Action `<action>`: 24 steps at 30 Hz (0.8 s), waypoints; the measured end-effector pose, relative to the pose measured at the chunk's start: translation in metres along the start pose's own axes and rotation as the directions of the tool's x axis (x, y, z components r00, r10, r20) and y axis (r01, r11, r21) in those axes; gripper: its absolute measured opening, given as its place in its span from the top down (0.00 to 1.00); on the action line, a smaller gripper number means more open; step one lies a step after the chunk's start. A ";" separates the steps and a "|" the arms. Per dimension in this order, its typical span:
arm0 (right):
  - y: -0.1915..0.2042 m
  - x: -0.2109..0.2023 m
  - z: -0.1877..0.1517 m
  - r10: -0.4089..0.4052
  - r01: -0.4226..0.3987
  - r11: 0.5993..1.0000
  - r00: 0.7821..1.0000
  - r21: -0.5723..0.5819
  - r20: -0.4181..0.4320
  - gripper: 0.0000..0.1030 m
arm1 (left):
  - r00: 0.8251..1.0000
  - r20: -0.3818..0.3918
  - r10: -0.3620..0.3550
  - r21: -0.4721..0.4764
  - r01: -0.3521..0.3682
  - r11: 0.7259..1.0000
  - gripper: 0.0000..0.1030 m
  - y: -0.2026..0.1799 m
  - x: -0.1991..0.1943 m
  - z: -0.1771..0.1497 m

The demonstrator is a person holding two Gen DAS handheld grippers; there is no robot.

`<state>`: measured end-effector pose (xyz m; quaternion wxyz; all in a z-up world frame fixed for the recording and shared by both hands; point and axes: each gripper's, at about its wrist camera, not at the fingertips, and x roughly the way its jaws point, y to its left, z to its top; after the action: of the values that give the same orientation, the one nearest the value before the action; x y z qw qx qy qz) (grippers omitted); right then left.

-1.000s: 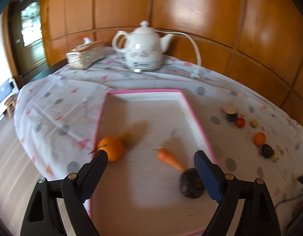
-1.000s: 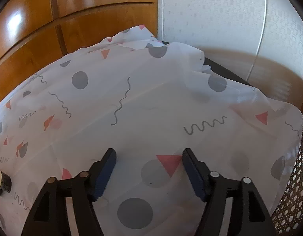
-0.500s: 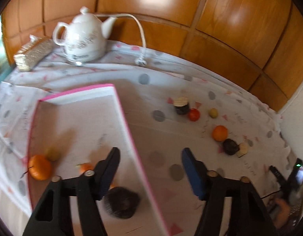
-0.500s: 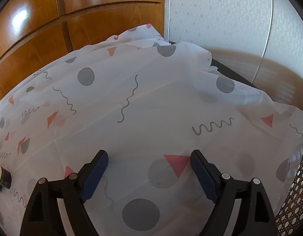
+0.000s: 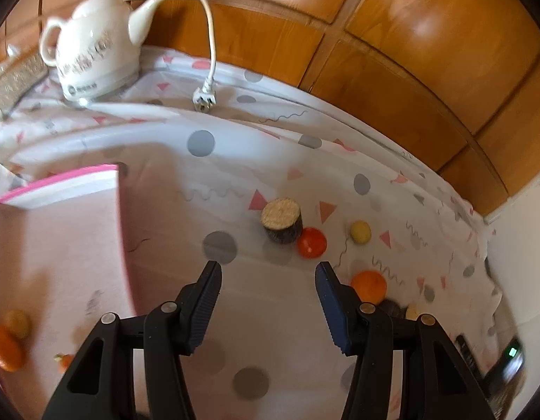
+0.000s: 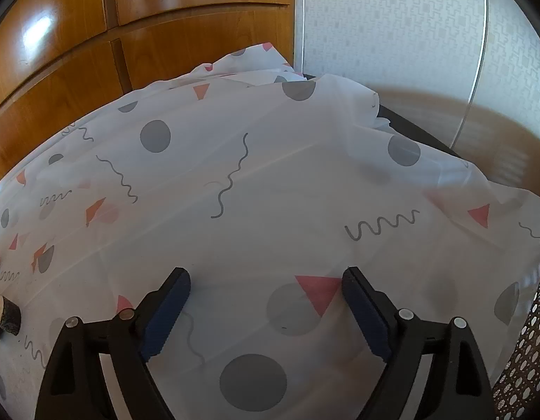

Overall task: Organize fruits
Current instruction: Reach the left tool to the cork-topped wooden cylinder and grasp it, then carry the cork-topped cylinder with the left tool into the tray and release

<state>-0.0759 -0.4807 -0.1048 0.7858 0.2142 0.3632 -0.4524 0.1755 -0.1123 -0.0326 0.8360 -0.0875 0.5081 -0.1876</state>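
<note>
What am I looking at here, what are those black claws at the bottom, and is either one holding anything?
There is no robot here. A person holds a two-finger clamp in each hand, and a wide-angle camera on each clamp looks along its fingers, so each picture shows one clamp from behind.

The left camera shows the left gripper above a patterned tablecloth. Its jaws have just been closing, but nothing is between them. Ahead of it lie loose pieces: a dark stub, a red fruit, a small yellow one and an orange. To the left is a pink-rimmed tray that already holds an orange piece and others. A white kettle stands at the back.

The right camera shows the right gripper, which has just been opening, open and empty over bare cloth.
</note>
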 end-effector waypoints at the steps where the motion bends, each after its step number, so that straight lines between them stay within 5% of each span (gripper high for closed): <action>1: 0.000 0.000 0.000 0.001 -0.001 1.000 1.000 0.000 0.000 0.12 | 1.000 -0.014 -0.016 -0.023 0.016 1.000 0.46 0.000 0.007 0.005; 11: 0.001 0.001 0.000 0.001 -0.001 1.000 1.000 0.000 0.001 0.10 | 0.995 -0.049 -0.083 -0.223 0.070 0.972 0.35 0.006 0.066 0.035; 14: 0.001 0.001 0.000 0.001 -0.001 1.000 1.000 0.000 0.001 0.10 | 0.998 -0.046 -0.039 -0.185 0.030 0.982 0.43 0.001 0.076 0.036; 16: 0.002 0.001 0.000 0.002 -0.002 1.000 1.000 -0.001 0.001 0.09 | 0.999 -0.045 -0.010 -0.138 0.004 0.990 0.65 -0.004 0.078 0.036; 24: 0.001 0.001 -0.001 0.002 -0.002 1.000 1.000 -0.001 0.002 0.09 | 1.000 0.004 0.031 -0.018 -0.031 0.999 0.65 -0.017 0.039 0.009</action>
<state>-0.0746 -0.4801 -0.1062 0.7867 0.2135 0.3624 -0.4518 0.1962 -0.1444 -0.0546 0.8392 -0.0877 0.5092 -0.1697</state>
